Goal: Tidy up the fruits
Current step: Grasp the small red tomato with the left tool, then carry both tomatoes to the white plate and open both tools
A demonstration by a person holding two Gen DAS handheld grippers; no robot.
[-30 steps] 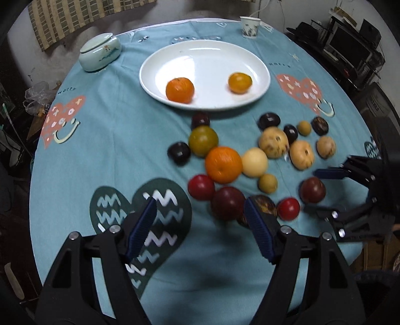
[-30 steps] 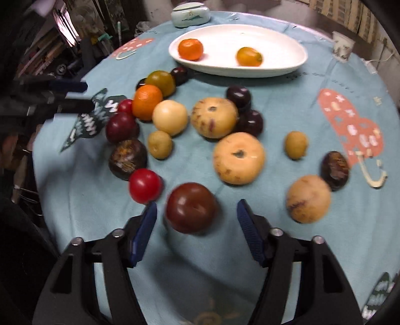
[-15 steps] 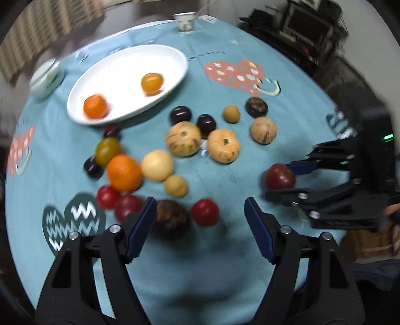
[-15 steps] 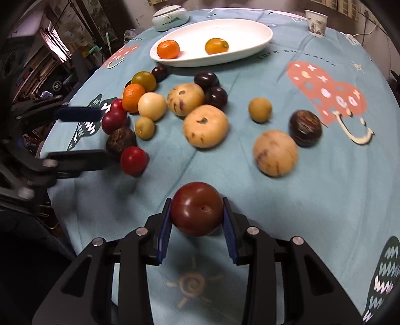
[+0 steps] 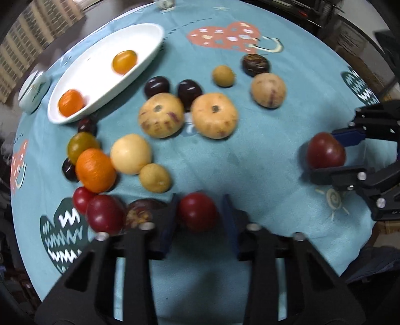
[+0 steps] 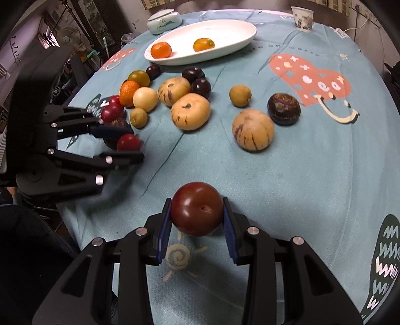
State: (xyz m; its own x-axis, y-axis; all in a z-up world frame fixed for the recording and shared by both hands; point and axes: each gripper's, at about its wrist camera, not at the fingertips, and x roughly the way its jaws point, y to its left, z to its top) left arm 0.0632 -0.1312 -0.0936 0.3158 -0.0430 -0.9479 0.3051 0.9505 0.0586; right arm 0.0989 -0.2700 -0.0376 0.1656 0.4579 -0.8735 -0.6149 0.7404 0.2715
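My right gripper is shut on a dark red plum and holds it above the cloth; it also shows in the left wrist view. My left gripper is around a small red fruit, jaws close to its sides with slight gaps; the same fruit shows in the right wrist view. A white oval plate at the far side holds two oranges. Several fruits lie scattered mid-table: tan melons, an orange, dark plums.
The round table has a teal patterned cloth. A lidded ceramic jar and a paper cup stand beyond the plate. A dark brown round fruit sits just left of my left gripper. Clutter surrounds the table edge.
My left gripper moved forward and narrowed around the small red fruit. My right gripper, shut on the plum, has lifted it slightly.
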